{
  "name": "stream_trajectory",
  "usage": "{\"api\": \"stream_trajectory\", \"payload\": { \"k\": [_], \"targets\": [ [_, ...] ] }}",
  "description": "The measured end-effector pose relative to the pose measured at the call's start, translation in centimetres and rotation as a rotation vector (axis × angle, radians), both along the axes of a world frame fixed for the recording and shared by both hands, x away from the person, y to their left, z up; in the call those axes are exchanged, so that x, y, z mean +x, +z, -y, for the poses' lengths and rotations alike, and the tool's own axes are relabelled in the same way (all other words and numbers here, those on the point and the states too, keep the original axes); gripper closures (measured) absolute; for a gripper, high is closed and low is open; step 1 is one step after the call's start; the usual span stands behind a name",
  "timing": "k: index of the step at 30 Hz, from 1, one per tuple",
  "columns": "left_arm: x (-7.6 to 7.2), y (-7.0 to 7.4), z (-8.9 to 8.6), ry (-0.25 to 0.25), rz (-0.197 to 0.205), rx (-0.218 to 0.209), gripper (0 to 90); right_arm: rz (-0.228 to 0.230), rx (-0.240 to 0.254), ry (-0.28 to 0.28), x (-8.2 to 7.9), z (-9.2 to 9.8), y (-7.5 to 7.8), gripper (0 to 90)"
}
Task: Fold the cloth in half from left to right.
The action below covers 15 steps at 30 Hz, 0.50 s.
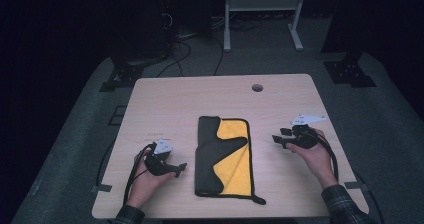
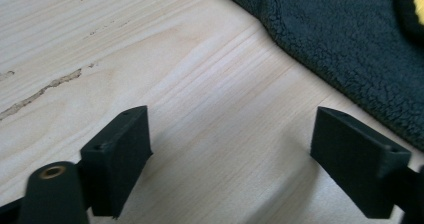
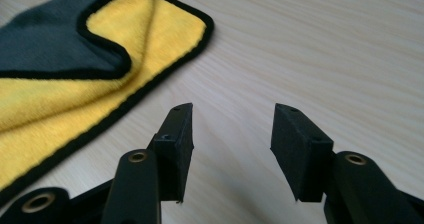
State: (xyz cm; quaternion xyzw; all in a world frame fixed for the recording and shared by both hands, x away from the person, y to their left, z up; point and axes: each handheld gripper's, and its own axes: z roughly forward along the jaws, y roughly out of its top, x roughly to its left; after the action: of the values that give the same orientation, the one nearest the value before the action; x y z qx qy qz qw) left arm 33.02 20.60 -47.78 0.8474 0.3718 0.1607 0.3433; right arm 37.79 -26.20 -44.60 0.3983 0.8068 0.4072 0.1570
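Two claws flank folded cloth; nothing between.

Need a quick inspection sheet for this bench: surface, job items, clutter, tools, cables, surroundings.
Surface: light wooden table, round hole near the far edge, a few scuffs in the left gripper view.
Job's things: one cloth, dark grey on one face and yellow on the other, black trim, partly folded, lying flat mid-table.
Clutter: nothing seen.
Grippers: left tool beside the cloth's left edge, jaws open, nothing between them; right tool to the cloth's right, jaws open, nothing between them. Neither touches the cloth.
Cables: one trails from each tool toward the person; loose cables on the floor beyond the table.
Surroundings: dark room, grey floor, white frame at the back, black stand bases.
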Motion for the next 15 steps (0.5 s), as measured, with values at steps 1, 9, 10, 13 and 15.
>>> {"api": "stream_trajectory", "payload": {
  "k": [1,9,10,13,15],
  "targets": [
    [0.0,-0.1,0.0,0.005,0.004,-0.005,12.2,0.007,0.015,0.002,0.1,-0.4,0.1,52.4],
    [0.1,-0.5,-0.2,0.004,0.018,-0.019,2.5,0.012,0.028,0.086,1.3,-3.4,0.9,53.9],
    [0.1,-0.5,-0.2,0.0,0.018,-0.017,2.3,0.012,0.029,0.096,1.5,-3.7,1.0,53.9],
    [0.1,-0.6,-0.2,-0.002,0.018,-0.016,1.5,0.022,0.04,0.129,1.9,-4.9,1.3,54.5],
    [0.1,-0.6,-0.2,-0.008,0.015,-0.015,1.0,0.019,0.041,0.15,2.2,-5.8,1.4,54.6]
  ]
}}
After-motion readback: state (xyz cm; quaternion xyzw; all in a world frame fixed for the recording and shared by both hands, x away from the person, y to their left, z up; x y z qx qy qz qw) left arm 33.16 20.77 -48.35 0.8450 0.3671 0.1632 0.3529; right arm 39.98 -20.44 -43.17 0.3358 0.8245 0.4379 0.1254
